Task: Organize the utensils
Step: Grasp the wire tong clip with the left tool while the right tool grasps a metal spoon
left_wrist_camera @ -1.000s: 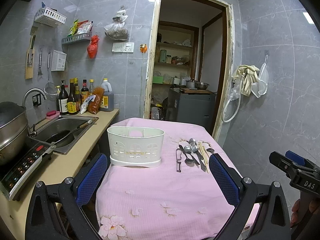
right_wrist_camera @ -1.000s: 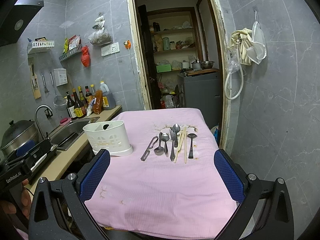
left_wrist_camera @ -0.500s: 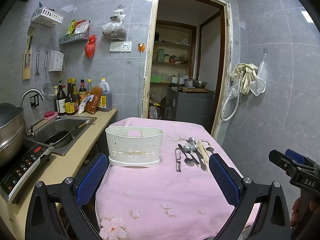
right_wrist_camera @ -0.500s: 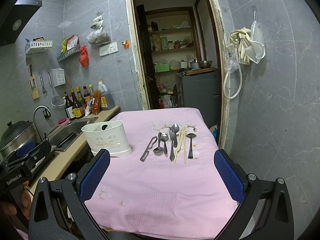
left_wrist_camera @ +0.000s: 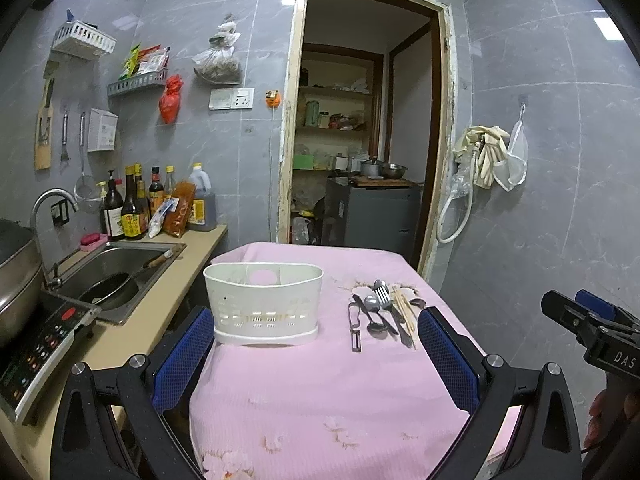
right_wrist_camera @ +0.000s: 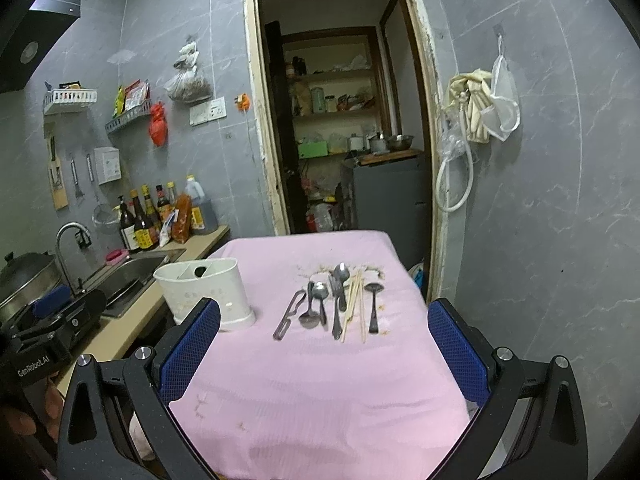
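A white slotted utensil holder point(left_wrist_camera: 264, 304) point(right_wrist_camera: 206, 292) stands on the left of a table covered with a pink cloth point(left_wrist_camera: 320, 384) point(right_wrist_camera: 320, 368). To its right lie a peeler point(right_wrist_camera: 289, 314), several spoons point(right_wrist_camera: 314, 304), a fork point(right_wrist_camera: 337, 308), wooden chopsticks point(right_wrist_camera: 356, 304) and a small ladle point(right_wrist_camera: 373, 306), side by side; the same row of utensils point(left_wrist_camera: 380, 312) shows in the left wrist view. My left gripper point(left_wrist_camera: 316, 356) is open and empty, short of the holder. My right gripper point(right_wrist_camera: 324, 352) is open and empty, short of the utensils.
A counter on the left holds a sink point(left_wrist_camera: 112, 276) with a pan, an induction cooker point(left_wrist_camera: 40, 340), a pot and sauce bottles point(left_wrist_camera: 132, 208). An open doorway point(left_wrist_camera: 360, 152) lies behind the table. A tiled wall with hanging gloves point(left_wrist_camera: 488, 156) is on the right.
Both grippers have drifted slightly towards the table; the holder and utensils appear a little nearer. Nothing on the table has moved.
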The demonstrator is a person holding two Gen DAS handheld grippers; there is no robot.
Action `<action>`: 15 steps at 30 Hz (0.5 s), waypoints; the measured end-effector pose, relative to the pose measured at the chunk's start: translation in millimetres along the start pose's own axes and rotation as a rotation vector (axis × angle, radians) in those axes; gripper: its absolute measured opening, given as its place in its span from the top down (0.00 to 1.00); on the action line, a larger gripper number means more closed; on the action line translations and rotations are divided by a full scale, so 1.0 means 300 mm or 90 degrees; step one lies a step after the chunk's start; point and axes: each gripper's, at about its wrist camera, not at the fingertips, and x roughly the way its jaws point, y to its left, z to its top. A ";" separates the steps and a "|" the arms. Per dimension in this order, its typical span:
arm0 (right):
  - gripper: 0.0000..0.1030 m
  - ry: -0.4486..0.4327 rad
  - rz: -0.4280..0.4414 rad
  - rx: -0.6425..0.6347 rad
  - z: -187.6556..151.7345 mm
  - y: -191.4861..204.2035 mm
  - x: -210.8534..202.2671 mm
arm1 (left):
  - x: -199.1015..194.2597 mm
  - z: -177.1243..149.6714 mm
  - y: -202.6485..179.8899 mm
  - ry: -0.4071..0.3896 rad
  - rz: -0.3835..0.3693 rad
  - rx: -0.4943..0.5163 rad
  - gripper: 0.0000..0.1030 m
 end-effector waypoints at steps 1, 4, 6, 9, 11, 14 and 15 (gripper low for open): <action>0.01 -0.007 -0.005 -0.002 0.012 0.000 -0.002 | 0.007 0.008 0.001 -0.002 -0.004 0.000 0.01; 0.01 -0.023 -0.015 -0.007 0.040 -0.004 0.006 | 0.028 0.033 -0.006 -0.015 -0.011 0.004 0.01; 0.01 -0.031 -0.019 -0.010 0.060 -0.006 0.014 | 0.047 0.052 -0.015 -0.022 -0.014 0.008 0.01; 0.01 -0.040 -0.024 -0.016 0.093 -0.010 0.042 | 0.077 0.081 -0.027 -0.036 -0.022 0.010 0.00; 0.01 -0.046 -0.024 -0.019 0.117 -0.016 0.065 | 0.103 0.098 -0.042 -0.042 -0.024 0.017 0.00; 0.01 -0.056 -0.025 -0.022 0.153 -0.028 0.105 | 0.149 0.121 -0.067 -0.048 -0.027 0.029 0.01; 0.01 -0.059 -0.025 -0.023 0.165 -0.035 0.121 | 0.167 0.130 -0.075 -0.049 -0.028 0.031 0.01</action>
